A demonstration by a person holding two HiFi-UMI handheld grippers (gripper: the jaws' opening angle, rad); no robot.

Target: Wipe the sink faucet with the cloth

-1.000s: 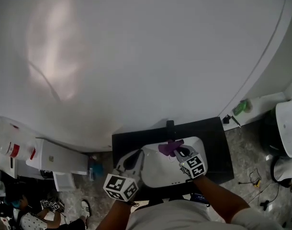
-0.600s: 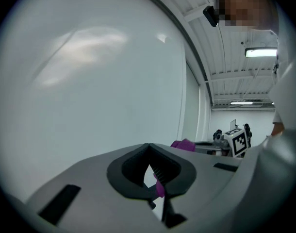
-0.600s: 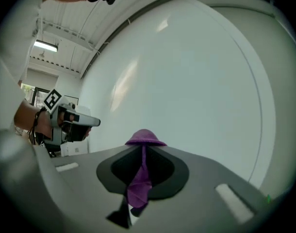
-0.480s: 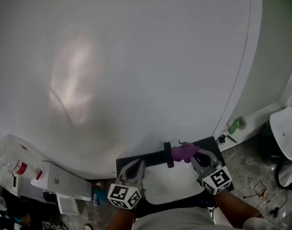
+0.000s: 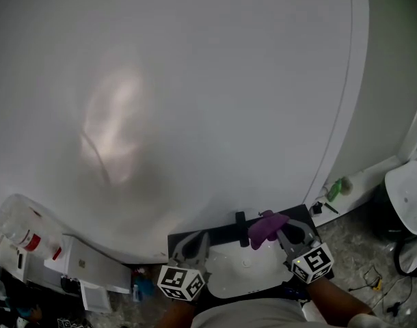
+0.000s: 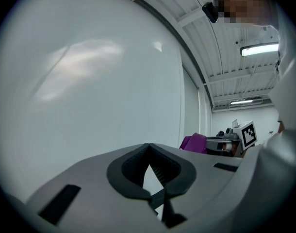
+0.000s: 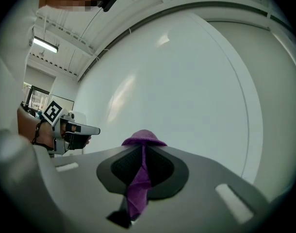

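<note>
At the bottom of the head view a black faucet (image 5: 241,228) stands behind a white sink basin (image 5: 244,273) set in a black counter (image 5: 195,239). My right gripper (image 5: 277,233) is shut on a purple cloth (image 5: 266,227), which hangs just right of the faucet; I cannot tell if they touch. In the right gripper view the cloth (image 7: 140,178) is pinched between the right gripper's (image 7: 142,147) pads and bulges over the tips. My left gripper (image 5: 191,246) hovers at the basin's left edge. It (image 6: 148,147) is shut on nothing.
A large white curved wall (image 5: 195,80) fills most of the head view. A green bottle (image 5: 338,187) stands on a ledge at the right, near a white round fixture (image 5: 408,195). White boxes (image 5: 92,264) and a plastic container (image 5: 20,229) sit at the lower left.
The right gripper has carried the cloth from in front of the faucet, over the basin, to the faucet's right side. The head camera has tilted upward. The left gripper stays at the basin's left.
</note>
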